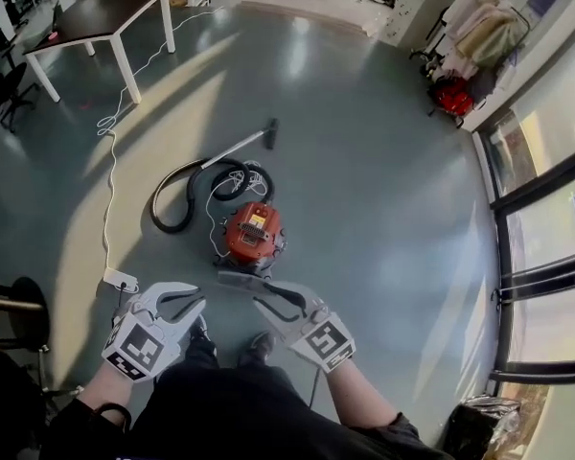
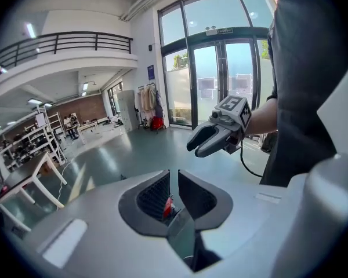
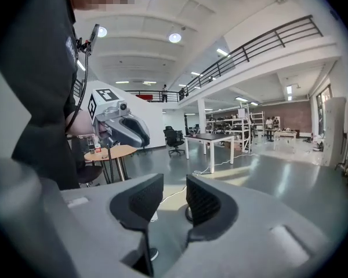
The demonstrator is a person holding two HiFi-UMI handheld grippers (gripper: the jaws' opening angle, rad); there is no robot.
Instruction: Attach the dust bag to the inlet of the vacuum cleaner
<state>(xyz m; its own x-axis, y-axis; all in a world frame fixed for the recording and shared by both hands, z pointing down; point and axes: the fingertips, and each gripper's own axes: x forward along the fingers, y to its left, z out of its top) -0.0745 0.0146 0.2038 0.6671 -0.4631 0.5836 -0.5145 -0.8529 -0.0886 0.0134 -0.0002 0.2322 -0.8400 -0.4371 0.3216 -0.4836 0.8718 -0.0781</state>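
Note:
The red vacuum cleaner [image 1: 254, 235] sits on the grey floor, its black hose [image 1: 177, 199] coiled to its left and its wand [image 1: 240, 144] lying beyond. Both grippers hang high above the floor, near my body. My left gripper [image 1: 187, 302] has its jaws a narrow gap apart with nothing between them; a sliver of the red vacuum [image 2: 167, 207] shows through the gap. My right gripper [image 1: 254, 290] stands open and empty. Each one shows in the other's view: the right gripper [image 2: 211, 141], the left gripper [image 3: 130, 133]. No dust bag shows in any view.
A white cable runs to a power strip [image 1: 120, 279] left of the vacuum. A dark table [image 1: 105, 17] stands at the far left, a black chair [image 1: 19, 314] at my left, a clothes rack [image 1: 479, 36] and glass doors [image 1: 546, 209] on the right.

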